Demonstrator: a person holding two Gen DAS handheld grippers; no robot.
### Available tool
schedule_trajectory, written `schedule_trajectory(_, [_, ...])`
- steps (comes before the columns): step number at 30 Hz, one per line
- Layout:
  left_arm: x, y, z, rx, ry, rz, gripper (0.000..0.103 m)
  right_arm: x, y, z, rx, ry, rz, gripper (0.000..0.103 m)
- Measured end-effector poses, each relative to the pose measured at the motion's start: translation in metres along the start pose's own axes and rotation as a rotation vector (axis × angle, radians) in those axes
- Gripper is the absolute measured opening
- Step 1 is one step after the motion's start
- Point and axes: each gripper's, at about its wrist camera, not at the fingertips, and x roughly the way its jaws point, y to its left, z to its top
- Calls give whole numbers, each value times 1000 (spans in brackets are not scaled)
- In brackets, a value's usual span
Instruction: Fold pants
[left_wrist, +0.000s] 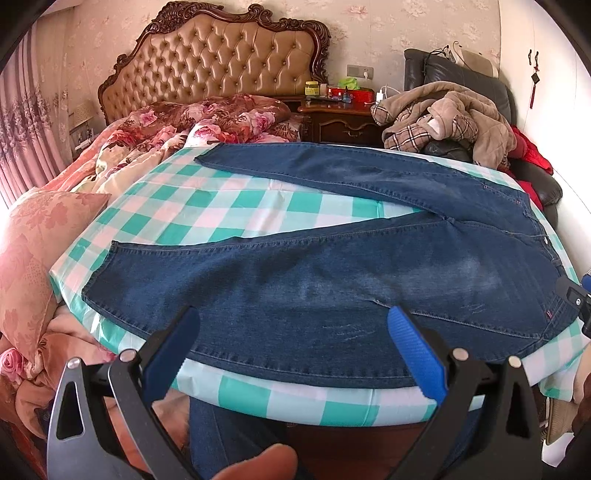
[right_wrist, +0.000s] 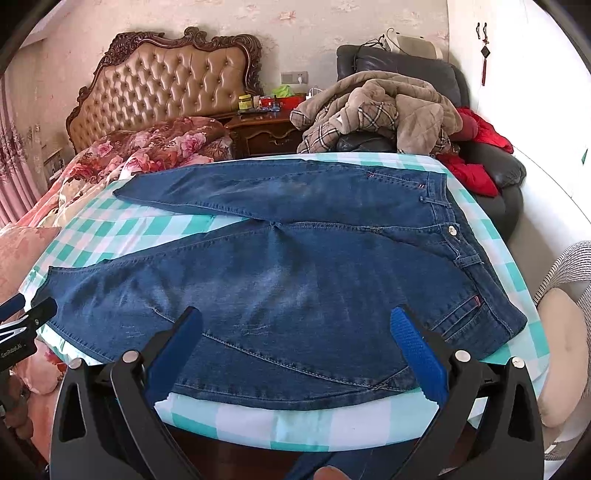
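Left wrist view: at the bottom of the frame the left tool (left_wrist: 291, 328) hangs spread wide with nothing between its blue pads, poised over the near edge of the jeans (left_wrist: 314, 288) without clearly touching them. In the right wrist view the right tool (right_wrist: 295, 328) is likewise wide apart and empty, hovering above the near leg toward the waistband side. The jeans lie flat and unfolded across the middle of both frames on the bench (left_wrist: 258, 398), over its green-and-white checked cloth (left_wrist: 236, 206), legs splayed in a V toward the left and the waistband at the right. No fold looks begun, so this seems the opening step; the next move probably calls for each tool to pinch the near leg's edge and carry it over onto the far leg. Beyond, upper left, stands a bed (left_wrist: 207, 114) with a tufted headboard.
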Motion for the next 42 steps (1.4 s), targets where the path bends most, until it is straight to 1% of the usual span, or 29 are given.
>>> schedule_trajectory(42, [3, 2, -5, -18, 9, -6, 102, 1, 4, -6, -2, 8, 9, 99])
